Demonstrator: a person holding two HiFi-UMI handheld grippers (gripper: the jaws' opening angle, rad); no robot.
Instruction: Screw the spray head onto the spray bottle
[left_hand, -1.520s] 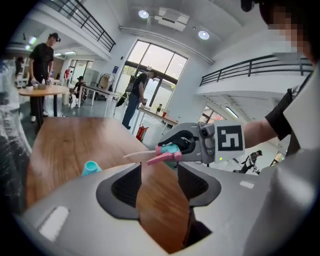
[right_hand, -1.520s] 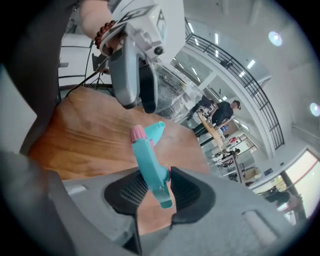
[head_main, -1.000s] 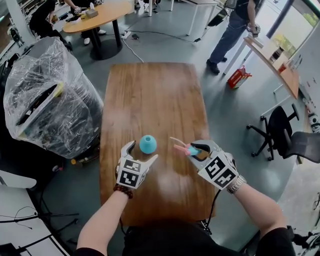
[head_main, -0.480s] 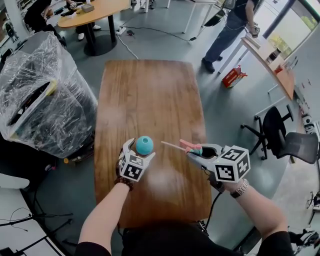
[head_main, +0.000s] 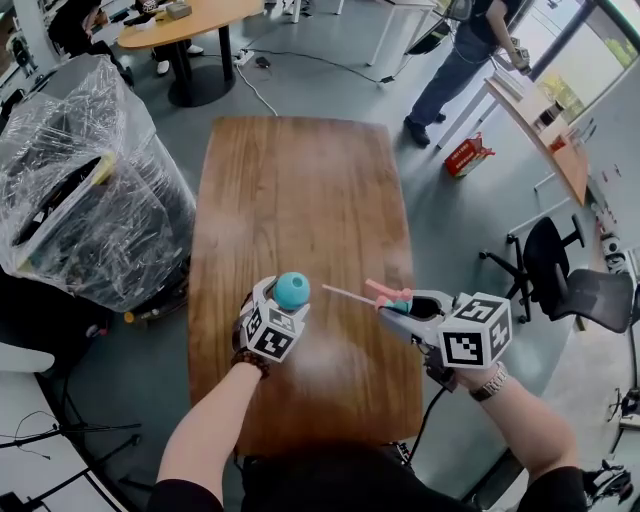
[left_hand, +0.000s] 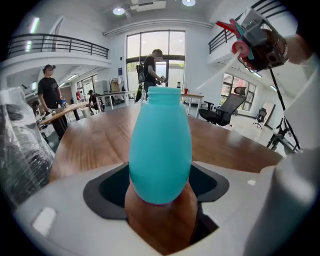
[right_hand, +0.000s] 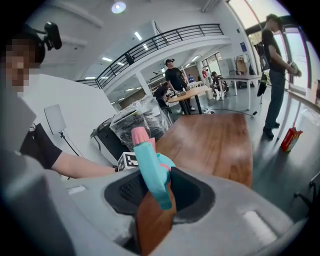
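A teal egg-shaped spray bottle (head_main: 291, 289) stands upright with its neck open near the front of the wooden table (head_main: 300, 180). My left gripper (head_main: 283, 297) is around it and its jaws are closing. In the left gripper view the dark pads meet the sides of the bottle (left_hand: 160, 145). To the right, my right gripper (head_main: 398, 308) is shut on the teal and pink spray head (head_main: 388, 295), held above the table with its thin tube pointing left toward the bottle. In the right gripper view the spray head (right_hand: 150, 170) sits clamped between the pads.
A large object wrapped in clear plastic (head_main: 80, 170) stands left of the table. A black office chair (head_main: 570, 280) is on the right. A person (head_main: 460, 60), a red box (head_main: 468, 155) and a round table (head_main: 180, 25) are farther back.
My left gripper moved forward from behind the bottle to surround it, and its jaws narrowed. My right gripper shifted right with the spray head and turned its marker cube toward me.
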